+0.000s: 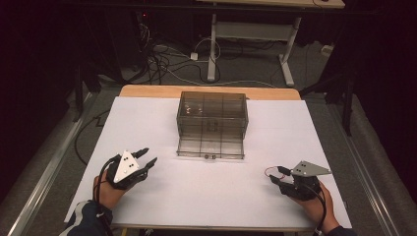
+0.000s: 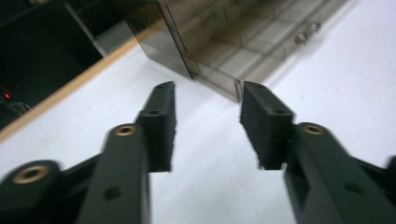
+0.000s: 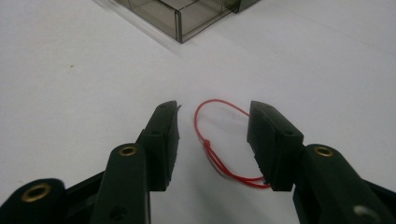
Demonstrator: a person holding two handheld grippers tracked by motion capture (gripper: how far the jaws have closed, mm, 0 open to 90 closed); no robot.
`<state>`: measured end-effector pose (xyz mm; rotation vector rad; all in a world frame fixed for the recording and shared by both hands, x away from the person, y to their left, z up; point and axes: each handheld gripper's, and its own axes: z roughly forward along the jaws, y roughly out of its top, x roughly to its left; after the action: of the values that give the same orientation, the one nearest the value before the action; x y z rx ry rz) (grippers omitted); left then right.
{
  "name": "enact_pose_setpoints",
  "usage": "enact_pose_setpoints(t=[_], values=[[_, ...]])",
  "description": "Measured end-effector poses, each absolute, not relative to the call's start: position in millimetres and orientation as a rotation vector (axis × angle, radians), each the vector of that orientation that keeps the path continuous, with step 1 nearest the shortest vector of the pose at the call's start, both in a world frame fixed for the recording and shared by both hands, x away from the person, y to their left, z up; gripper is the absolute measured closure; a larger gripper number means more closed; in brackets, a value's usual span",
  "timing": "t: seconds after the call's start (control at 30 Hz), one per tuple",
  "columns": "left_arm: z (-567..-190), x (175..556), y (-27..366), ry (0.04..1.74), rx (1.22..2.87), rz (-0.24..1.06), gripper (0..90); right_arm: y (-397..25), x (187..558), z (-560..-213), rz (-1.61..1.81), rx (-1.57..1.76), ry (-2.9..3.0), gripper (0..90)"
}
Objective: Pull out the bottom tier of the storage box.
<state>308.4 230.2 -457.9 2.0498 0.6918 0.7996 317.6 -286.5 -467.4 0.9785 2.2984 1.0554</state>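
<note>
The red cord [image 3: 219,140] lies between the right gripper's [image 3: 212,135] open jaws, ungrasped, the drawer box [image 1: 211,125] waits ahead, and the left gripper [image 1: 145,161] gapes empty.

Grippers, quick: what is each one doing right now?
Left gripper: open, holding nothing.
Right gripper: open, red string lying between its jaws.

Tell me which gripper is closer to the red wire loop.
Right. The right gripper has its open jaws on either side of the red wire loop on the table; the left gripper is across the table, far from it.
</note>
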Motion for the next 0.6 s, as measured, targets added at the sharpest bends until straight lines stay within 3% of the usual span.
enact_pose_setpoints(t=[0.23,0.37,0.6], values=[[-472.8,290.8,229.6,0.754,2.048,0.768,24.8,-285.1,323.6,-470.5,1.028,0.978,2.341,60.8],[-474.8,287.5,230.6,0.749,2.045,0.769,19.8,-283.6,330.6,-472.5,0.991,1.002,2.386,66.4],[-476.6,286.3,233.0,0.773,2.045,0.774,20.1,-284.9,338.1,-474.4,0.963,1.082,2.418,77.5]])
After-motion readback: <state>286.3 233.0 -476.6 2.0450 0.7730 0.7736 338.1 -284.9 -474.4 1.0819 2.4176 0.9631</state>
